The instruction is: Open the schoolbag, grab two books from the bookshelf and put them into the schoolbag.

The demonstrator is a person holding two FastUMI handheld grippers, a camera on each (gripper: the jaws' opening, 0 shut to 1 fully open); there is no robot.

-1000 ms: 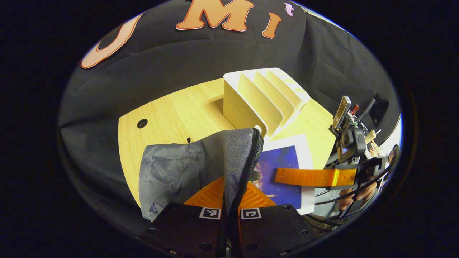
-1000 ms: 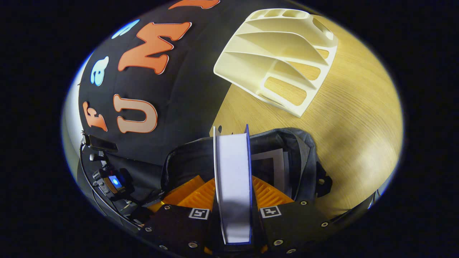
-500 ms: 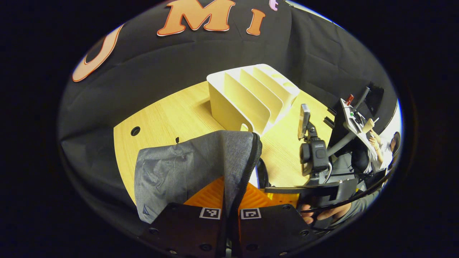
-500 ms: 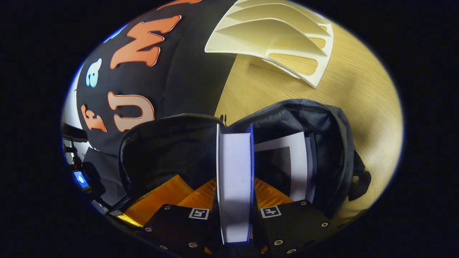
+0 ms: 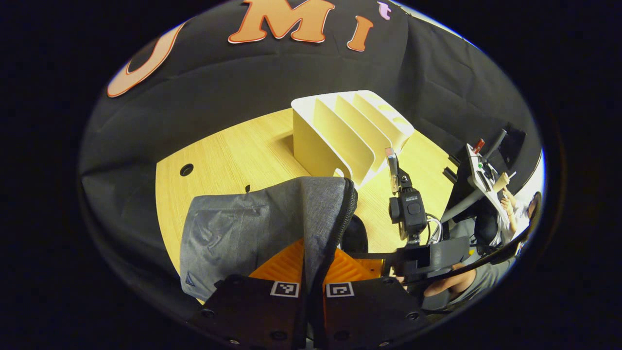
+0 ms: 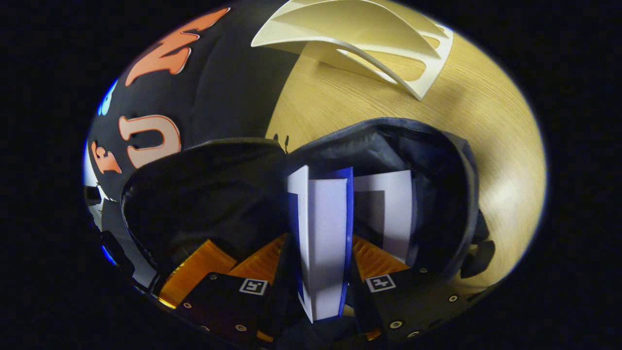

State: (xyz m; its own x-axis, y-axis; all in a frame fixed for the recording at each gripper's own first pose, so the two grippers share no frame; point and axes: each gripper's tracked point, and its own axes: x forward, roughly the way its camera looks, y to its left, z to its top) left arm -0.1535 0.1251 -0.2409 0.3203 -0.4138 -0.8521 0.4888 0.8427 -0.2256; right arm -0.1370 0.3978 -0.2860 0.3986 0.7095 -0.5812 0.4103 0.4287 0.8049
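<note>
Two books are in play, and both sit at the schoolbag's mouth. Starting on the left, the left gripper (image 5: 312,272) has its jaws pressed together on the grey flap (image 5: 272,218) of the schoolbag, the zip edge running up just past its fingertips, so the opening is held wide. Ahead of those jaws and off to their right stands the white bookshelf (image 5: 350,133) on the wooden table (image 5: 233,155), its slots bare as far as the left gripper view shows. Further right in that view comes the right gripper (image 5: 374,255), reaching in low beside the flap, with a hand (image 5: 449,287) behind it.

In the right gripper view, the right gripper (image 6: 323,272) pinches a blue-edged book (image 6: 324,243) between its jaws, page edges facing the camera, its far end already inside the dark schoolbag (image 6: 418,146). Just right of those jaws, another book (image 6: 388,209) stands against the bag's inner wall.

Judging by this, the last step is in hand: stowing the second book. The next move likely calls for lowering it further beside the first, then spreading the jaws to let go, while the left gripper keeps the flap up so the mouth does not collapse.
</note>
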